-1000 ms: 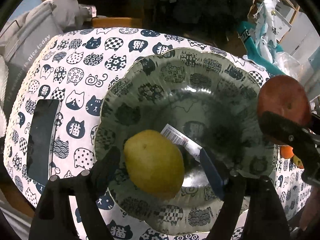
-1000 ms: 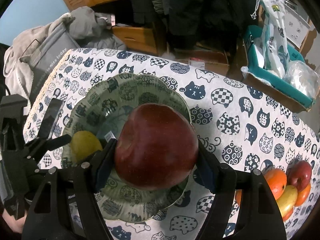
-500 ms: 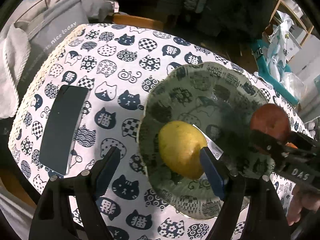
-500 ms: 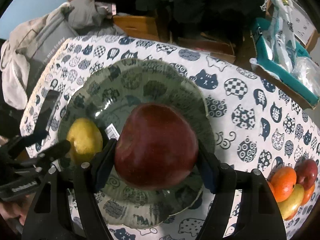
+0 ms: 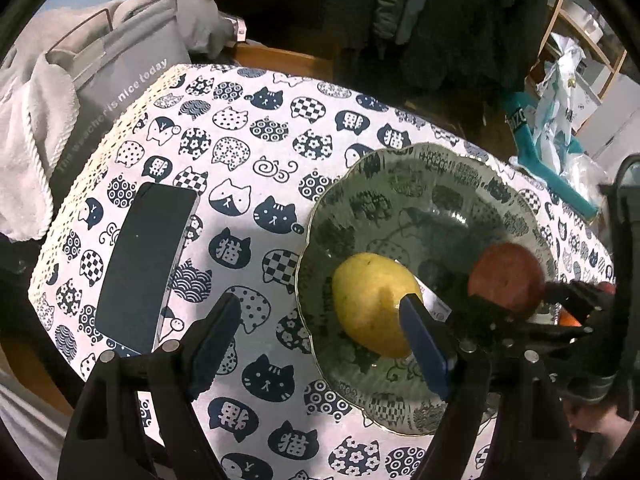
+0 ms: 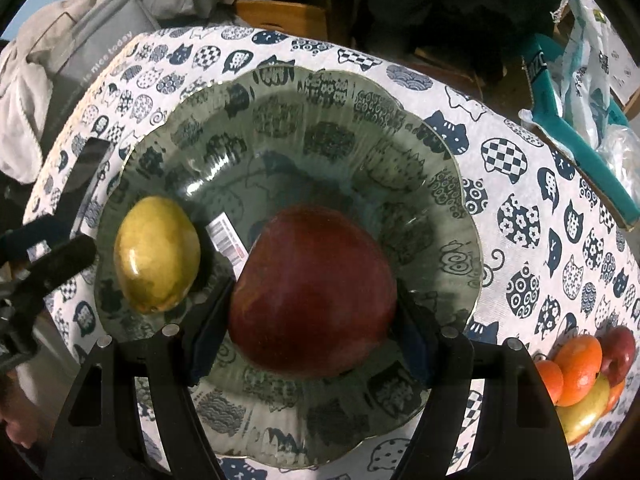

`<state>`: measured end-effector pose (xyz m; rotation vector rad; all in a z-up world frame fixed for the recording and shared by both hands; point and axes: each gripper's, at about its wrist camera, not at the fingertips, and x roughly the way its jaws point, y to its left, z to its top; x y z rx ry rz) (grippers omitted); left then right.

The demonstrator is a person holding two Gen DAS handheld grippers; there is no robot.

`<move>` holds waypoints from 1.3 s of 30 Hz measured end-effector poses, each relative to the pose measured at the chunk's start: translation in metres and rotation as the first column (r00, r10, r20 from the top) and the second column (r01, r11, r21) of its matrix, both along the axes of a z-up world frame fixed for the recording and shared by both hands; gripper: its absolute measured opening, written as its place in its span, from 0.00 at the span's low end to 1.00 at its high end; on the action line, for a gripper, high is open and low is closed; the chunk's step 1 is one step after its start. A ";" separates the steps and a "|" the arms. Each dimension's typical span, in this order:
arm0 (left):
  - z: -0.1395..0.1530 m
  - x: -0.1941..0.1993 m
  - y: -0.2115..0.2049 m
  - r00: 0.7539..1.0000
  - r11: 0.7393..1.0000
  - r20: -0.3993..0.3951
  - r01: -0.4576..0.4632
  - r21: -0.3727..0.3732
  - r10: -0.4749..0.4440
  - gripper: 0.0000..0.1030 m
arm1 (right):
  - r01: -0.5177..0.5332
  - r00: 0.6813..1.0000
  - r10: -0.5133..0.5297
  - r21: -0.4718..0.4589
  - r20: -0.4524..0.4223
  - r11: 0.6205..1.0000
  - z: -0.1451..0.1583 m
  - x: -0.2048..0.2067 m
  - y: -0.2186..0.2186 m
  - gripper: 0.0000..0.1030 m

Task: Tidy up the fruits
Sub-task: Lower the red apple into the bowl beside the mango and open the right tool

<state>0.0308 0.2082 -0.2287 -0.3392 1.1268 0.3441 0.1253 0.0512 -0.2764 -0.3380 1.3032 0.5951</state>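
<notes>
At the far left of your bench (image 5: 248, 152), draped in a white cloth printed with navy cat faces, a black rectangular phone (image 5: 144, 268) lies flat. Your left tool (image 5: 320, 320) hangs released beside it, fingers spread wide and holding nothing: its left finger is over the cloth, its right finger over the near-left rim of the scalloped green glass bowl (image 6: 420, 152). Inside that bowl, on its left side, rests the yellow-green oval mango (image 6: 157, 254), partly hidden behind the left tool's right finger and apart from the fruit you carry. Your right tool (image 6: 312, 328) is clenched on the large dark-red apple (image 6: 314, 290), one pad pressed against each flank, the apple low over the bowl's middle; whether it touches the glass cannot be told. At the far right, a small heap of oranges, a red apple and a yellow fruit (image 6: 580, 376) sits on the cloth, well apart from the bowl.
</notes>
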 end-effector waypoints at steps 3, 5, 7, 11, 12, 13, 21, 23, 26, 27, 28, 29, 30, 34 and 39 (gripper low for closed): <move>0.003 -0.002 0.002 1.000 1.000 0.015 -0.005 0.009 0.005 0.81 | -0.001 1.000 0.001 0.021 0.014 1.000 0.002 0.000 -0.001 0.74; 0.003 -0.003 0.004 1.000 1.000 0.020 -0.010 0.009 0.010 0.81 | -0.011 0.999 0.009 0.053 0.043 0.999 0.013 -0.001 0.000 0.76; 0.005 -0.004 0.006 1.000 1.000 0.024 -0.016 0.001 0.016 0.80 | -0.018 0.997 0.013 0.073 0.073 0.997 0.024 -0.001 0.000 0.79; 0.010 -0.004 0.005 0.999 1.000 0.033 -0.009 0.013 0.008 0.80 | -0.002 0.995 -0.008 0.100 0.100 0.995 0.042 0.001 -0.002 0.79; 0.011 -0.004 0.004 0.999 1.000 0.035 -0.006 0.015 0.005 0.80 | 0.000 0.993 -0.011 0.100 0.115 0.995 0.046 0.001 -0.003 0.79; 0.013 -0.004 0.002 0.999 1.000 0.037 -0.001 0.015 0.001 0.80 | 0.001 0.992 -0.014 0.100 0.128 0.995 0.051 0.000 -0.004 0.79; 0.036 -0.006 -0.007 0.996 1.000 0.086 0.013 -0.007 -0.012 0.80 | 0.052 0.971 -0.078 0.120 0.227 0.991 0.091 0.000 -0.026 0.79; 0.042 -0.006 -0.010 0.995 1.000 0.101 0.018 -0.013 -0.017 0.80 | 0.062 0.964 -0.095 0.135 0.249 0.989 0.102 -0.001 -0.034 0.79; 0.051 -0.006 -0.017 0.991 0.999 0.127 0.033 -0.013 -0.031 0.80 | 0.078 0.952 -0.120 0.156 0.281 0.985 0.119 -0.003 -0.047 0.79; 0.054 -0.006 -0.019 0.990 0.999 0.133 0.039 -0.013 -0.037 0.80 | 0.081 0.948 -0.126 0.161 0.292 0.984 0.125 -0.005 -0.050 0.79; 0.057 -0.005 -0.022 0.989 0.999 0.140 0.045 -0.014 -0.043 0.80 | 0.083 0.945 -0.131 0.165 0.299 0.983 0.129 -0.006 -0.053 0.79; 0.060 -0.005 -0.024 0.988 0.999 0.145 0.049 -0.011 -0.047 0.80 | 0.085 0.942 -0.134 0.169 0.309 0.982 0.136 -0.008 -0.057 0.79; 0.064 -0.005 -0.028 0.987 0.998 0.153 0.056 -0.004 -0.055 0.80 | 0.086 0.938 -0.138 0.173 0.318 0.981 0.141 -0.009 -0.060 0.79; 0.077 -0.005 -0.040 0.980 0.996 0.181 0.086 0.015 -0.088 0.80 | 0.084 0.921 -0.147 0.184 0.360 0.979 0.160 -0.018 -0.072 0.79; 0.095 -0.006 -0.055 0.968 0.992 0.217 0.122 0.032 -0.126 0.80 | 0.079 0.897 -0.160 0.207 0.412 0.975 0.186 -0.032 -0.089 0.79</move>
